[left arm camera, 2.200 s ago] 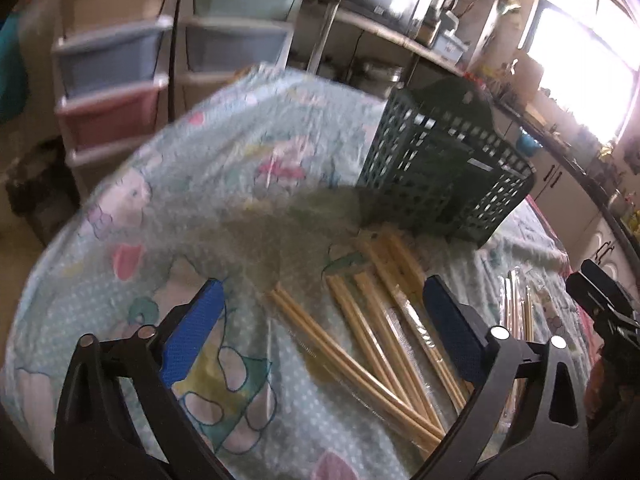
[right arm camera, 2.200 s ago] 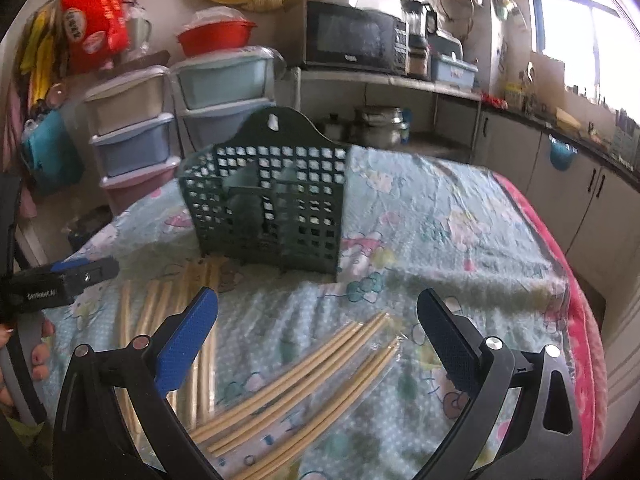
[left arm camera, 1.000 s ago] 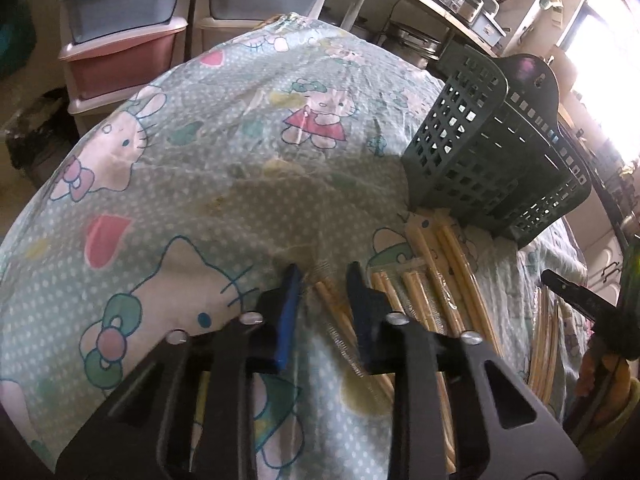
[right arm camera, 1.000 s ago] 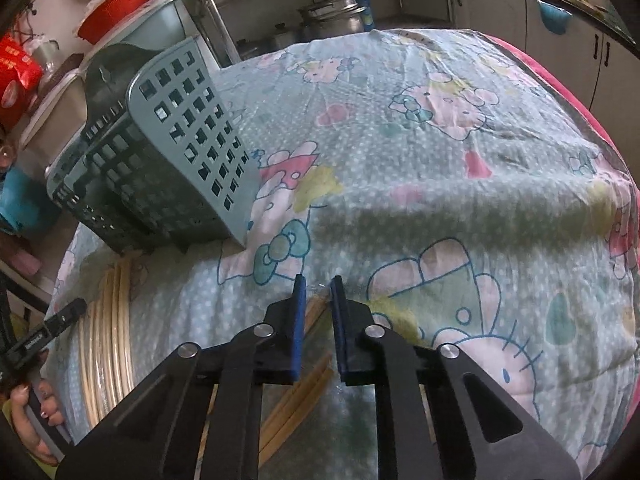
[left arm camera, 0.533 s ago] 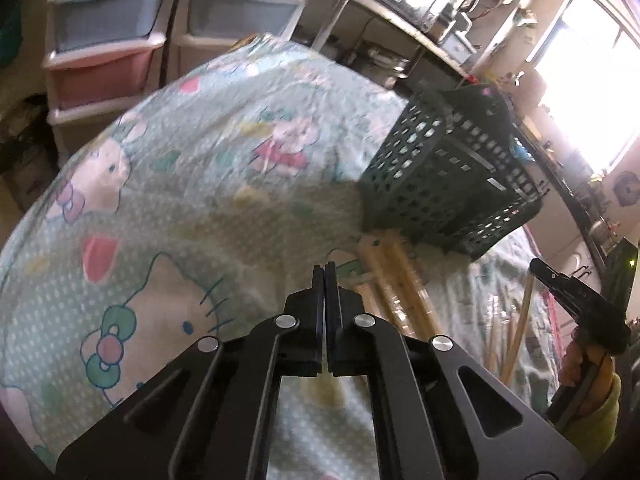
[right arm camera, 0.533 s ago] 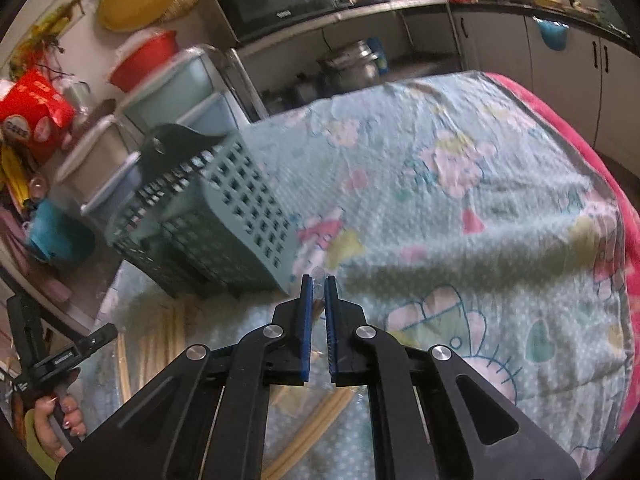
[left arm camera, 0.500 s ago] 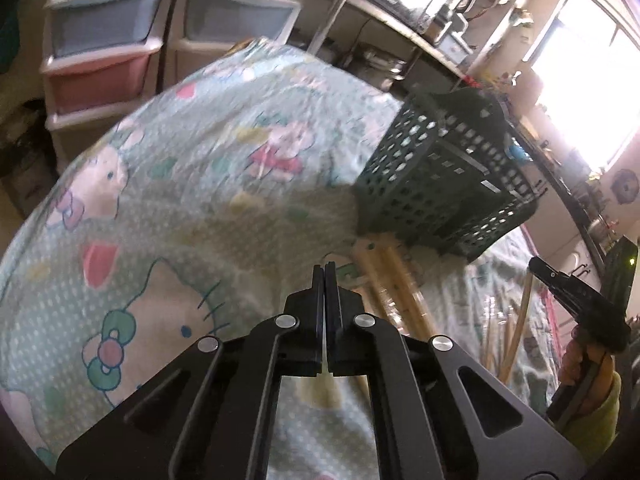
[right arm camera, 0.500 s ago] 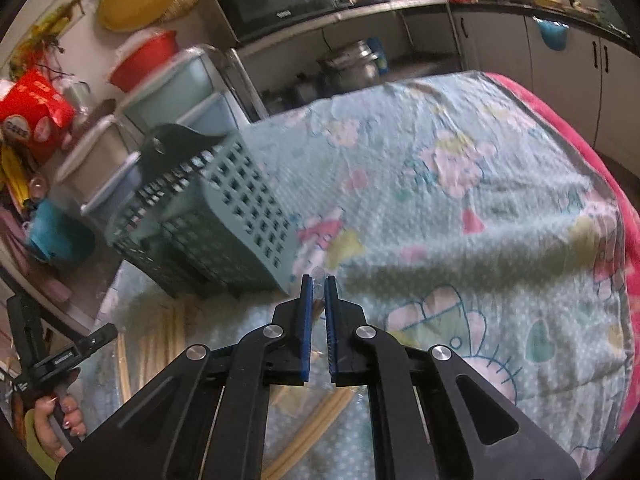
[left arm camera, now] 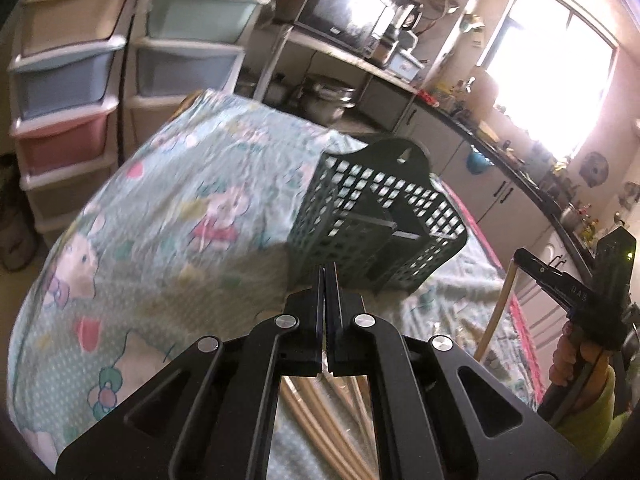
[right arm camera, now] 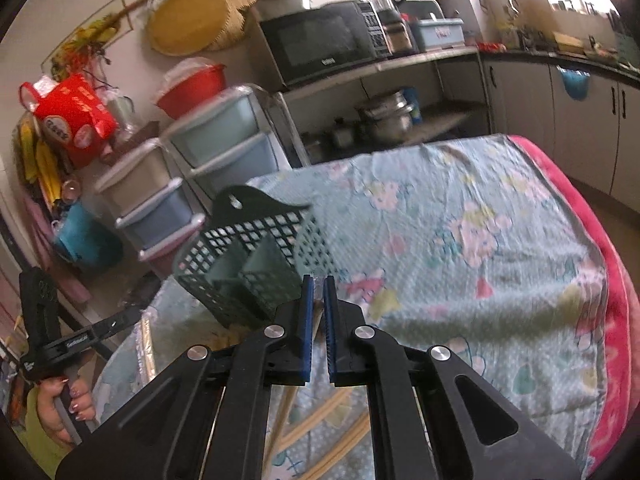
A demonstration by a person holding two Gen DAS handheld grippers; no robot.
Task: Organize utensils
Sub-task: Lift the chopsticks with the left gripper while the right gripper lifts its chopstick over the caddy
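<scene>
**Both grippers raised with wrapped chopsticks, ahead of insertion into the utensil basket.**

The left gripper (left arm camera: 325, 276) has its jaws pressed together; in the right wrist view a clear-wrapped chopstick pair (right arm camera: 145, 344) hangs from its tip. The right gripper (right arm camera: 319, 286) is narrowed onto a second wrapped pair (right arm camera: 316, 322), which hangs below its blue pads, its tip just showing between them. The dark green utensil basket (left arm camera: 376, 216) stands on the patterned tablecloth (left arm camera: 208, 168), its compartments open upward; further chopsticks (left arm camera: 316, 412) lie loose on the cloth beside it. To do the step well, carry each pair above the rim, let it hang near upright, centre its lower end over one compartment, then lower before releasing; a thin wrapper may slip or swing.
</scene>
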